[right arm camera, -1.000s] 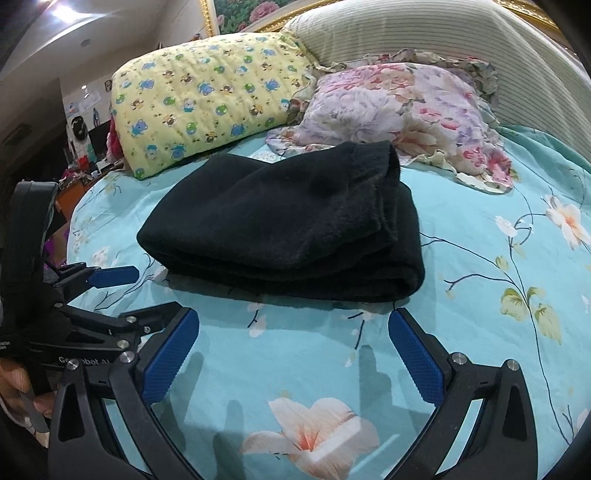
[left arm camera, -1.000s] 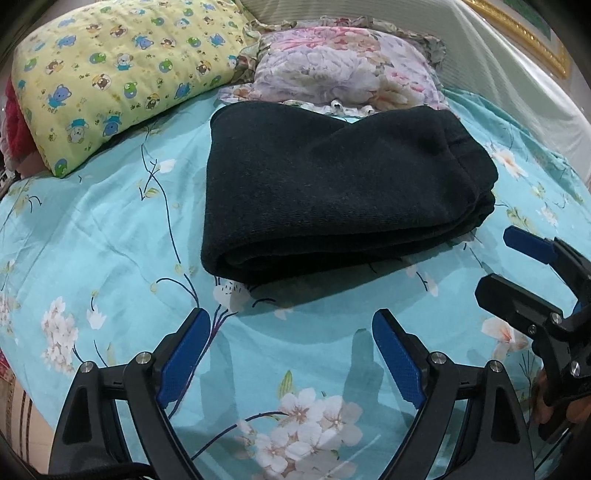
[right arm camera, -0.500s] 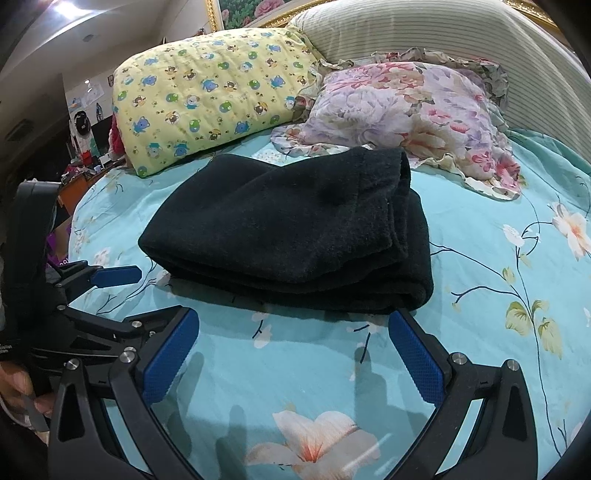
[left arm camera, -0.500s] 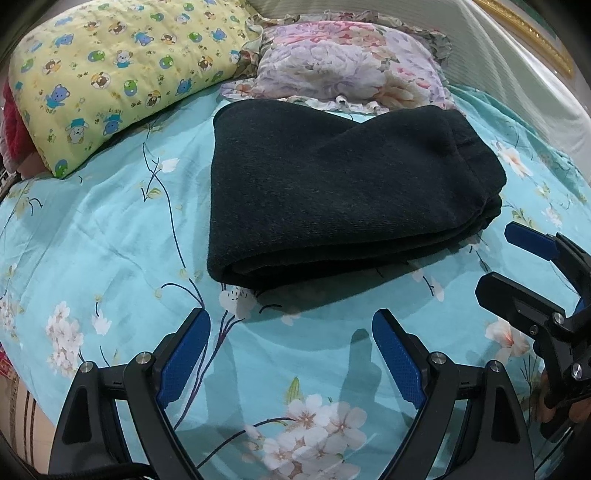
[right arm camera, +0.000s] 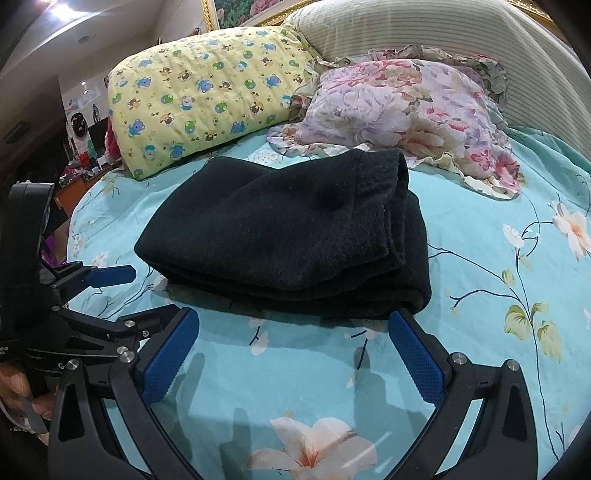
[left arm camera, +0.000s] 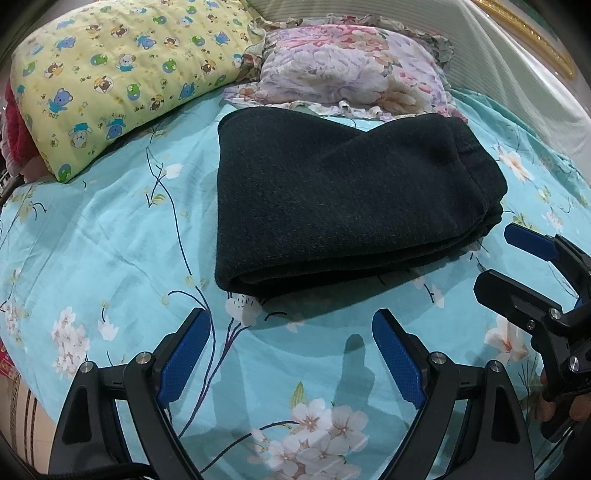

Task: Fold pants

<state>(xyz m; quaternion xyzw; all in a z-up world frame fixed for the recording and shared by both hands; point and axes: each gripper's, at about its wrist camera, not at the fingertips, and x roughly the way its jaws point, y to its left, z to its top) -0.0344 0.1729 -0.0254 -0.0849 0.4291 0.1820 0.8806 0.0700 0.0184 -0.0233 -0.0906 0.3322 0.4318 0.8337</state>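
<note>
Currently the pants (left arm camera: 343, 192) are dark, thick knit fabric, folded into a compact stack of several layers, lying flat on the bed sheet (left arm camera: 110, 236) roughly mid-bed, closer to the pillow end. Rounded fold edge faces the near edge of the bed; layered open edges sit on the right side in the left wrist view. Far edge of the stack is just beside the floral pillow (left arm camera: 351, 70), possibly touching its ruffle; can't tell for sure. Yellow cartoon-print pillow (left arm camera: 118, 74) is at the far-left corner, apart from the pants.

Left gripper (left arm camera: 291, 354): jaws spread wide, nothing between them, hovering over the sheet just short of the fold edge, not touching the pants. Right gripper (right arm camera: 295, 350): jaws also spread, empty, at the near edge of the stack; right blue pad (right arm camera: 417, 358) appears right at the stack's near-right corner, contact unclear. Each gripper shows in the other's view at the frame edge, side by side along the near edge of the bed.

Sheet is turquoise with a white-flower and branch print. Striped headboard cushion (right arm camera: 406, 33) behind the pillows. A hand (right arm camera: 14, 387) is partly visible on the left gripper's handle.
</note>
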